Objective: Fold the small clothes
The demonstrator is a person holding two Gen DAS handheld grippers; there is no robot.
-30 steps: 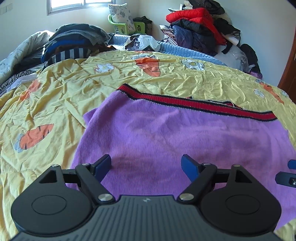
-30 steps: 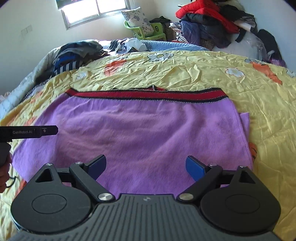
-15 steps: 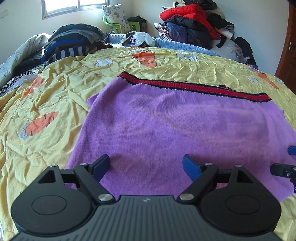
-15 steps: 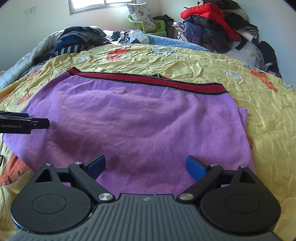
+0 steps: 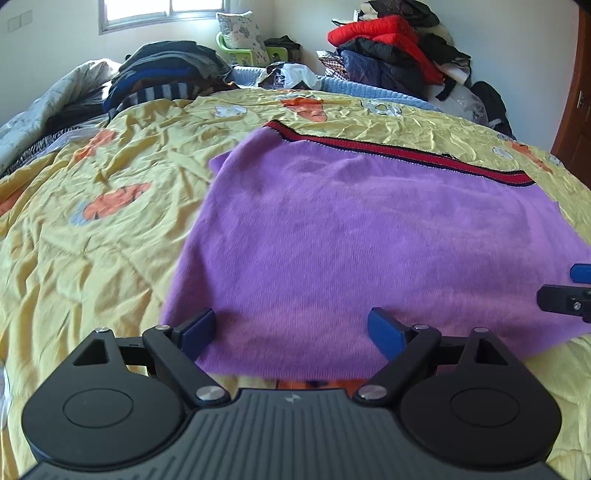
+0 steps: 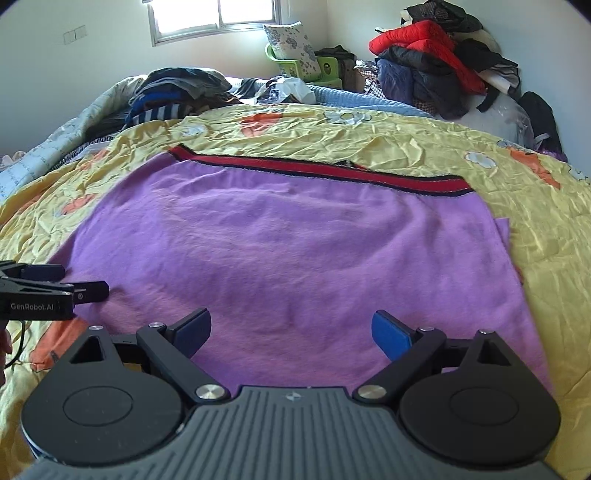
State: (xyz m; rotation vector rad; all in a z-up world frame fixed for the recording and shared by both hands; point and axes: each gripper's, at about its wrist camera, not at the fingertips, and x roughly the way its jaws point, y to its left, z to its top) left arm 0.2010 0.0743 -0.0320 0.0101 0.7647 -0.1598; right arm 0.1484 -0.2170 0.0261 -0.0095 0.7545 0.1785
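The purple garment [image 5: 369,229] lies spread flat on the yellow bedsheet [image 5: 92,258] that covers the bed. Its red-and-black striped band [image 5: 399,153] runs along the far edge. The near edge lies just ahead of both devices.

The left hand-held gripper [image 5: 291,330] hovers over the near left part of the garment. Its blue fingers [image 5: 197,328] stand wide apart and hold nothing. The right hand-held gripper [image 6: 291,330] hovers over the near middle of the garment, fingers equally wide apart and empty.

Surrounding items:
- A pile of dark and striped clothes [image 6: 177,92] sits at the far left of the bed.
- A heap of red and dark jackets [image 6: 436,62] is stacked at the far right against the wall.
- A green plastic chair [image 6: 295,62] carrying a floral pillow [image 6: 290,38] stands below the window [image 6: 214,18].
- A white plastic bag [image 5: 286,74] lies on the blue blanket [image 6: 369,101] beyond the bedsheet.

Nothing lies on the garment surface between the fingers and the striped band.

View differences:
- The left wrist view shows the garment's left edge, a wooden door [image 5: 576,110] at the right frame edge, and the tip of the right hand-held gripper at the right.
- The right wrist view shows the garment's right edge with a second purple layer protruding there, and the left hand-held gripper with its "GenRobot.AI" label at the left.
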